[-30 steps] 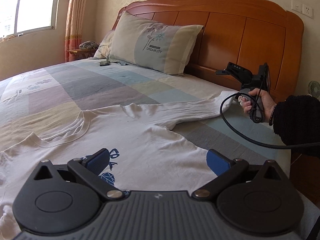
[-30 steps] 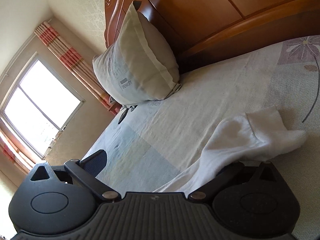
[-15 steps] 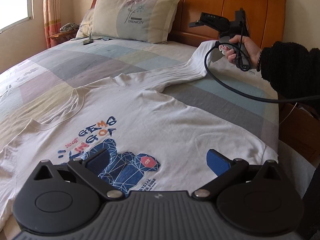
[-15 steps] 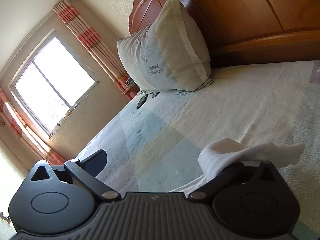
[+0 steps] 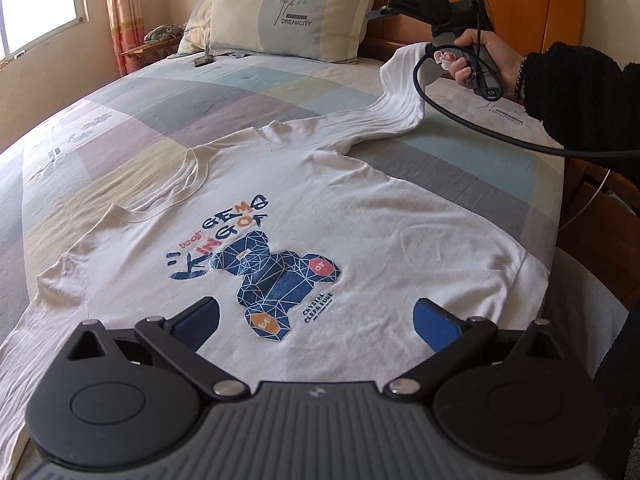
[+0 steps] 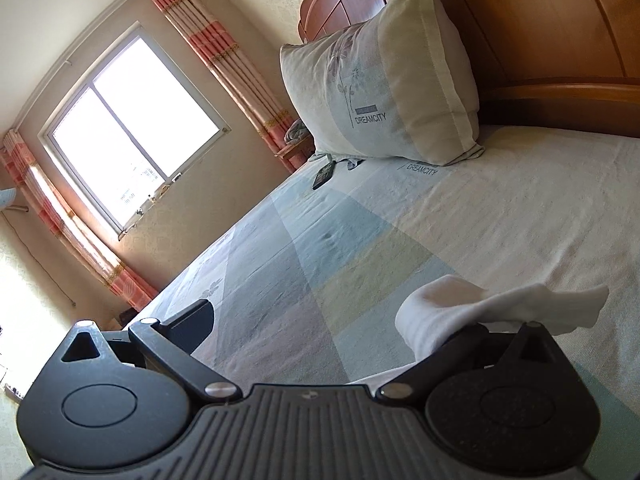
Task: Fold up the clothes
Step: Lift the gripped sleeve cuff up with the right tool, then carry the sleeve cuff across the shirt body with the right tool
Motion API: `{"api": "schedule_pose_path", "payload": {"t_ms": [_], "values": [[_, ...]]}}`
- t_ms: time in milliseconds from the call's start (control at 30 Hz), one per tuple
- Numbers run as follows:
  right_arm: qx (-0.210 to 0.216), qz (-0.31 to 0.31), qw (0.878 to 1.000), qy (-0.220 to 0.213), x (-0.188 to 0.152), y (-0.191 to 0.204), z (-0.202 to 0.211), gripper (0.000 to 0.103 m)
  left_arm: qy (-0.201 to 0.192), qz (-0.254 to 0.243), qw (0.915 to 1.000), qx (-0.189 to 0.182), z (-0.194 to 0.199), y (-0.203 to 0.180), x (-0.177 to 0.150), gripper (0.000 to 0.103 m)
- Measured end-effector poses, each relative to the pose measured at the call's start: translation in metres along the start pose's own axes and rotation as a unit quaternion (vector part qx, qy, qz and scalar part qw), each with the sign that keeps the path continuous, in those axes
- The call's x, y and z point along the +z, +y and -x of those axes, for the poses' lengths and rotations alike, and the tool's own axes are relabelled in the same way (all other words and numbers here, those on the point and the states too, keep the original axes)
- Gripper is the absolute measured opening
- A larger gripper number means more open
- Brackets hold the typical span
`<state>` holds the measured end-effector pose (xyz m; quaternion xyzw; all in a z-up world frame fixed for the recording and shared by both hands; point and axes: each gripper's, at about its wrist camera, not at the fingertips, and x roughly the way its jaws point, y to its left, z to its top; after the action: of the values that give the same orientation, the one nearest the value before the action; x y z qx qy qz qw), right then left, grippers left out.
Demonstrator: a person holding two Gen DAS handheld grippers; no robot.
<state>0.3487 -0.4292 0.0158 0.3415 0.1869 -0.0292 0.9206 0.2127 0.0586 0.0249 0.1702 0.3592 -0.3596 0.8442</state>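
**Clerk:** Item 1, left claw (image 5: 316,316). State?

**Checker:** Jaws spread wide, both blue pads (image 5: 436,324) bare, nothing gripped. It hung above the white T-shirt (image 5: 360,220), not touching it as far as the left wrist view showed.

**Clerk:** Item 2, the T-shirt. Location?

**Checker:** Directly under and ahead of the left claw, spread face up on the patchwork bed cover (image 5: 200,112). The blue bear print (image 5: 276,280) sat between the 2 pads. The neckline (image 5: 180,196) lay ahead and to the left. 1 sleeve (image 5: 400,92) ran far ahead to the right and rose off the cover.

**Clerk:** Item 3, right claw (image 6: 328,320)?

**Checker:** Also wide open, pinching nothing. The sleeve end (image 6: 480,304) was draped over its right finger and hid the tip; the left finger (image 6: 196,320) stood clear. A hand (image 5: 480,60) in a black sleeve (image 5: 580,96) gripped its handle, and a black cable (image 5: 460,120) looped down from it.

**Clerk:** Item 4, surroundings?

**Checker:** 1 pillow (image 6: 380,80) marked DREAMCITY stood ahead of the right claw, propped against the wooden headboard (image 6: 540,20). 1 small dark object (image 6: 323,176), too small to identify, lay at the pillow's foot. 1 window (image 6: 132,128) with striped curtains (image 6: 224,56) showed far ahead to the left.
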Motion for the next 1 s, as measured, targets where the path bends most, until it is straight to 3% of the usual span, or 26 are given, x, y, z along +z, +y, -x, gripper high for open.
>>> {"api": "schedule_pose_path", "payload": {"t_ms": [367,1000], "values": [[0.04,0.029,0.998,0.035,-0.018,0.062,-0.018,0.103,0.003,-0.002,0.9999,0.01,0.027,0.0,-0.023,0.102],[0.067,0.061,0.992,0.083,-0.062,0.142,-0.057,0.103,0.014,0.014,0.9998,0.008,0.044,0.022,-0.061,0.102]]}}
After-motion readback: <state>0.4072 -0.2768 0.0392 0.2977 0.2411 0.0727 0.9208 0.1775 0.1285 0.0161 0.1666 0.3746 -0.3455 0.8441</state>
